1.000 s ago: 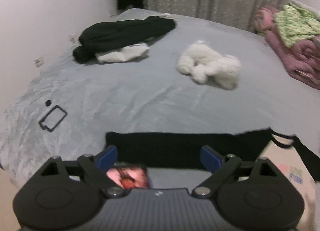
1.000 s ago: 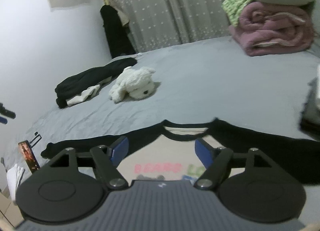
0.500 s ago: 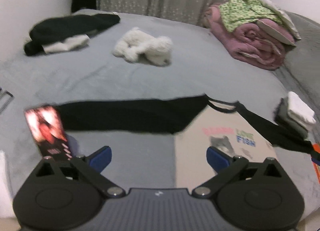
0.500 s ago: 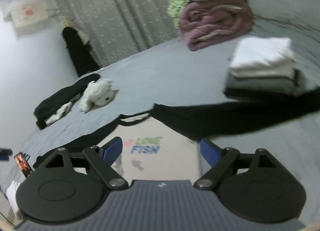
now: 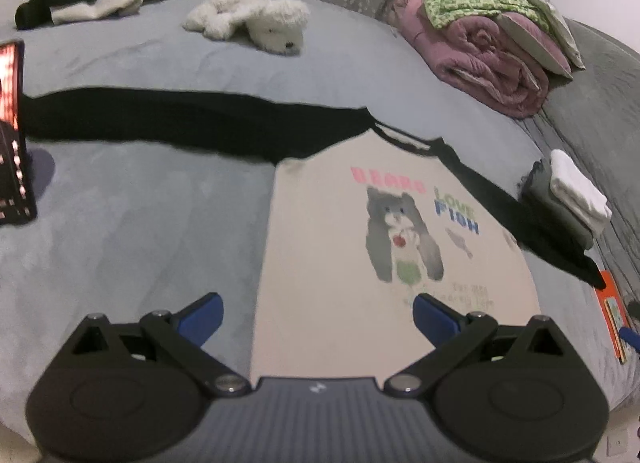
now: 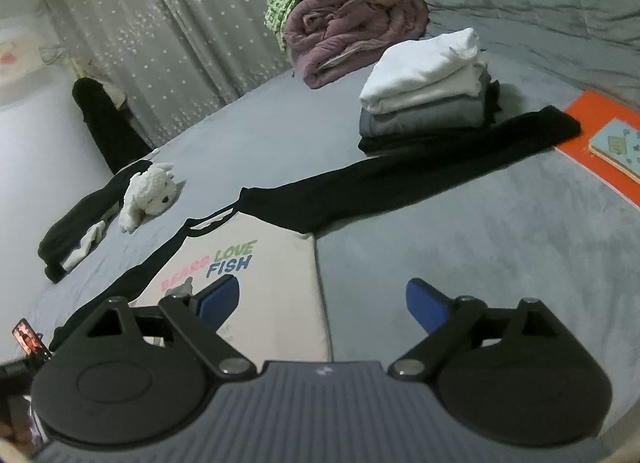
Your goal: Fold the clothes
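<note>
The raglan bear-print shirt lay flat on the grey bed, black sleeves out toward nine and three o'clock, and with my left gripper and right gripper both wide open and empty, I judged clean side-hem pinches best.

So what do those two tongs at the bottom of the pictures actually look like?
Both look alike. The left tongs and right tongs each have two blue pads on black angular link arms with silver pivot bolts. Behind sit two round black discs and a grey ribbed body bearing a small white logo. No cables or sleeves show.
</note>
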Action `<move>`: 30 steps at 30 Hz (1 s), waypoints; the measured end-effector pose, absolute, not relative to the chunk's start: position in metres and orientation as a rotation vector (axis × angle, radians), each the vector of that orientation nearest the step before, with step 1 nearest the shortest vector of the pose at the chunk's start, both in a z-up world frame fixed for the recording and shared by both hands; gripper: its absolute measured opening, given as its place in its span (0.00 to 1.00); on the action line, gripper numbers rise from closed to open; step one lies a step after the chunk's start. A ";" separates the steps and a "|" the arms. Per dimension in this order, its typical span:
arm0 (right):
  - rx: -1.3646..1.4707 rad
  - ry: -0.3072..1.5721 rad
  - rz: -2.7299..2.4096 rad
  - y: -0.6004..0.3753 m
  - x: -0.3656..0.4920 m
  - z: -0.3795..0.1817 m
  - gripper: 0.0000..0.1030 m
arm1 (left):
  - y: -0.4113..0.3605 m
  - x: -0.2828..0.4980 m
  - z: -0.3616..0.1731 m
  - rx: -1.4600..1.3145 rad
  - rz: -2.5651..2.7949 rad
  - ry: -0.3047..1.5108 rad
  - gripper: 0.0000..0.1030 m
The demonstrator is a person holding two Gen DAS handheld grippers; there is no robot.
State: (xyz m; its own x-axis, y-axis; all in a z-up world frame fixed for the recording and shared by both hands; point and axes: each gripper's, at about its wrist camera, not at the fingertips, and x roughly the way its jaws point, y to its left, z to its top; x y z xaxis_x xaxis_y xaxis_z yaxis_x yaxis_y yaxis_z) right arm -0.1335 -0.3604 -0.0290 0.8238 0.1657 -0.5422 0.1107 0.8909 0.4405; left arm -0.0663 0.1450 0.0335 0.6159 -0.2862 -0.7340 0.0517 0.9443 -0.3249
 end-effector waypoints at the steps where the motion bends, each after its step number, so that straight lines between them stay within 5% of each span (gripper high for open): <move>1: 0.474 0.605 0.033 -0.358 -0.133 -0.027 0.90 | 0.143 -0.067 0.031 -0.288 -0.193 0.891 0.98; 30: 0.360 0.702 0.074 -0.325 -0.115 -0.052 0.95 | 0.104 -0.085 0.005 -0.176 -0.255 0.860 0.99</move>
